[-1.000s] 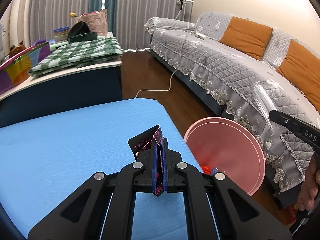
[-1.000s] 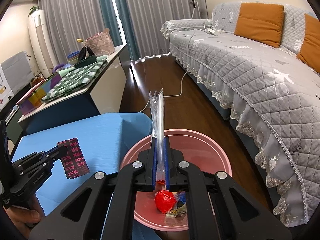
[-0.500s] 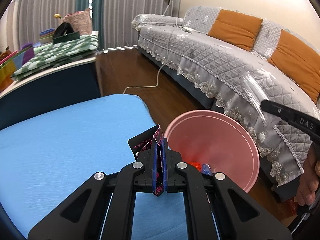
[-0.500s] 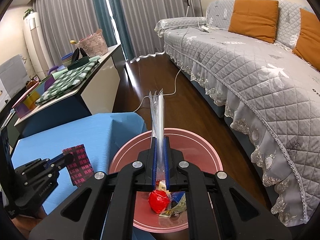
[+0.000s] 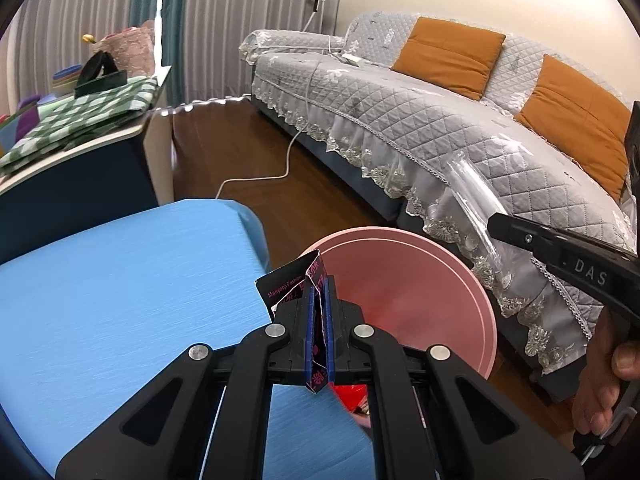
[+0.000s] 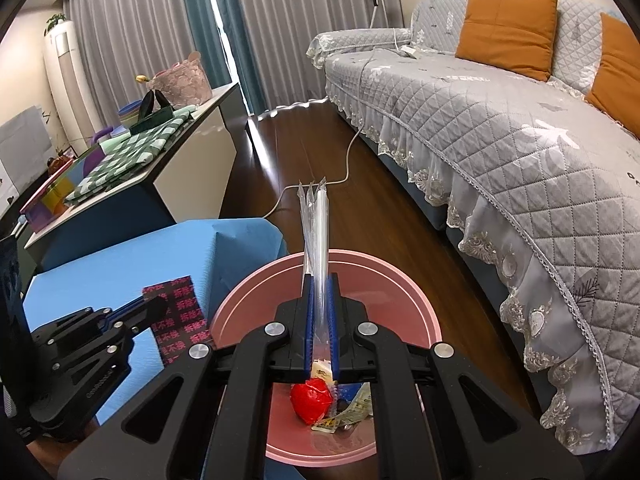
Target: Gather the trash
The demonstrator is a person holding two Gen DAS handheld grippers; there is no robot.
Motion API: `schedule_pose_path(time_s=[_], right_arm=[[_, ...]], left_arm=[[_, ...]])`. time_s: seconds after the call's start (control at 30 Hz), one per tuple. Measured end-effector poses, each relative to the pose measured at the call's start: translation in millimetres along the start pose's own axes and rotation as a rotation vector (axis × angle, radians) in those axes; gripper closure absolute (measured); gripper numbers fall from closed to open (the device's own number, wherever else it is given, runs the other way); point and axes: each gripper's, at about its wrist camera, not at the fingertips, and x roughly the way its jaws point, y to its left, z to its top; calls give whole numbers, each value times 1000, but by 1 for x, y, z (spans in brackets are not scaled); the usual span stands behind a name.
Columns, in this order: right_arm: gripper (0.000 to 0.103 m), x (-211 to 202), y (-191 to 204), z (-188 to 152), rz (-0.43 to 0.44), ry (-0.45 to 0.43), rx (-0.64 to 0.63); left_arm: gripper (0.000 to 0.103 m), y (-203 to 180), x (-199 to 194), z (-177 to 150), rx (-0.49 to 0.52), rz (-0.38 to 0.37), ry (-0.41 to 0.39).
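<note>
My left gripper [image 5: 318, 312] is shut on a black wrapper with pink print [image 5: 286, 284], held at the blue table's right edge beside the rim of the pink bin [image 5: 420, 264]. My right gripper [image 6: 320, 304] is shut on a clear plastic wrapper [image 6: 314, 224] that stands upright, held above the pink bin [image 6: 400, 284]. The bin holds a red crumpled wrapper [image 6: 312, 398] and other scraps. The right gripper with the clear wrapper [image 5: 472, 196] shows in the left wrist view. The left gripper with the black wrapper [image 6: 180, 320] shows in the right wrist view.
The blue table [image 5: 120, 292] lies to the left of the bin. A grey sofa [image 6: 520, 128] with orange cushions runs along the right. A white cable [image 6: 348, 164] lies on the wooden floor. A sideboard [image 6: 180, 160] with a checked cloth stands at the back left.
My left gripper has moved right with the black wrapper, from over the table to the bin's rim. My right gripper has stayed over the bin with the clear wrapper.
</note>
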Motion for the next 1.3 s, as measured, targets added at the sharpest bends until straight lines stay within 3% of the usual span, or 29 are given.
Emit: schedule_pose_path(time_s=[0.23, 0.27, 0.33, 0.4, 0.57, 0.77, 0.83, 1.0, 1.2, 1.3], right_arm=[[92, -2, -5, 0, -2, -2, 3], [88, -2, -7, 0, -5, 0, 6], [75, -4, -8, 0, -8, 0, 10], [56, -6, -9, 0, -19, -6, 16], [44, -11, -8, 3, -26, -20, 29], [19, -24, -1, 8, -32, -56, 34], [16, -29, 2, 10, -31, -67, 39], [7, -42, 15, 11, -28, -92, 41], [7, -58, 43, 1, -10, -65, -6], [5, -80, 58, -1, -8, -97, -12]], left_arm=[[96, -11, 8, 2, 25, -27, 20], [94, -13, 9, 2, 30, -23, 24], [73, -14, 9, 1, 35, -13, 28], [59, -12, 5, -2, 31, 4, 17], [55, -5, -3, -2, 7, 14, 18], [38, 2, -25, -1, -16, 42, 1], [32, 4, -34, -1, -20, 51, -5], [29, 15, -64, -5, -43, 77, -20], [23, 35, -114, -13, -101, 121, -70], [23, 44, -139, -13, -126, 133, -93]])
